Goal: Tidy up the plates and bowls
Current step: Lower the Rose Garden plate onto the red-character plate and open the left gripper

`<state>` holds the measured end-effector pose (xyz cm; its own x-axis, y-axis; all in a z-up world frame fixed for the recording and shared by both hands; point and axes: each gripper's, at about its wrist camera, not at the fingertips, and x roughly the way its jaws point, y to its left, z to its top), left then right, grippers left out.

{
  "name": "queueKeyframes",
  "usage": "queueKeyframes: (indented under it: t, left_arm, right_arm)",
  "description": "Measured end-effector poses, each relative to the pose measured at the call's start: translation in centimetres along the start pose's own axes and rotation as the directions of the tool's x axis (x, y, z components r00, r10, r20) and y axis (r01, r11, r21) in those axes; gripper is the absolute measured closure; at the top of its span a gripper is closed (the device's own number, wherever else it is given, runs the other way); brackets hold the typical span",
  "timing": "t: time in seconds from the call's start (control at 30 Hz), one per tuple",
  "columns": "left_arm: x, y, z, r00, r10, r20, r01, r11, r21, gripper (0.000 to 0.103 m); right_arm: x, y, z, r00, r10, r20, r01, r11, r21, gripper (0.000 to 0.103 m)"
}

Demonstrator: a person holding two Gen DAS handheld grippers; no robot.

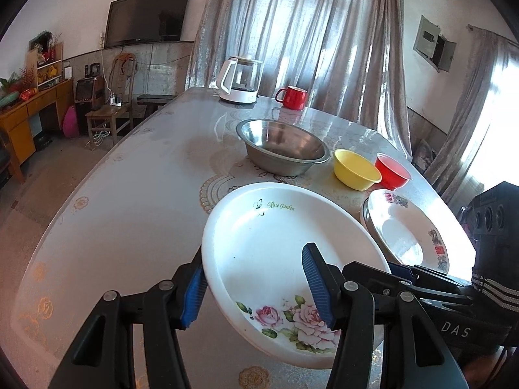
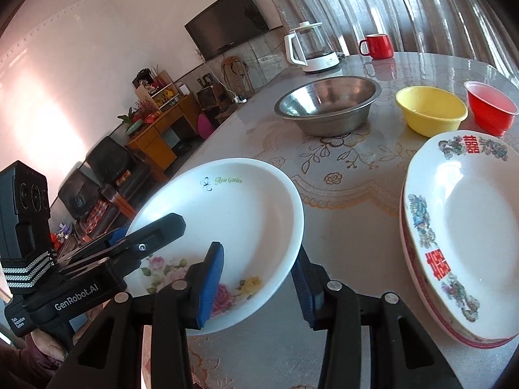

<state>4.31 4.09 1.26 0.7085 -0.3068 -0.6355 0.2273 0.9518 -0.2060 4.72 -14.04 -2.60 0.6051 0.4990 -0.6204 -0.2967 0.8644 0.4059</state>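
Right wrist: both tools clamp rose plate (image 2: 233, 214) rim; patterned plates (image 2: 467, 236), steel bowl (image 2: 327, 103) beyond.

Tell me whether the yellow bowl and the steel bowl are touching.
Apart. The right wrist view shows it: a strip of patterned tablecloth lies bare between the steel bowl and the yellow bowl, so their rims and bases do not meet.

My right gripper (image 2: 259, 288) clamps the rose-patterned white plate's (image 2: 227, 207) near rim; the left gripper (image 2: 129, 236) grips its far-left edge. Patterned plates (image 2: 470, 227) sit stacked on the bench (image 2: 350, 227) alongside.
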Motion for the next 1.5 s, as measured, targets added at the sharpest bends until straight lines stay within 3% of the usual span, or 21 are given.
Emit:
queueKeyframes:
  t: [0.43, 0.83, 1.23, 1.5]
  left_arm:
    - [2.3, -7.1, 2.2, 0.992, -0.124, -0.033, 0.127, 0.985, 0.118, 0.046]
    - [6.6, -14.3, 2.9, 0.962, -0.235, -0.136, 0.259, 0.946, 0.194, 0.046]
    - [11.0, -18.7, 1.9, 0.937, -0.25, -0.244, 0.307, 0.921, 0.239, 0.046]
    - [12.3, -19.4, 1.0, 0.937, -0.22, -0.27, 0.29, 0.922, 0.256, 0.046]
  right_arm:
    - [-5.1, -4.7, 0.5, 0.989, -0.102, 0.11, 0.089, 0.99, 0.113, 0.06]
    - [-9.5, -10.2, -0.2, 0.954, -0.252, 0.16, 0.21, 0.948, 0.241, 0.06]
    - [-10.7, -14.5, -1.4, 0.918, -0.383, 0.107, 0.333, 0.887, 0.32, 0.06]
    - [-10.8, -15.0, -1.5, 0.888, -0.452, 0.089, 0.408, 0.861, 0.305, 0.057]
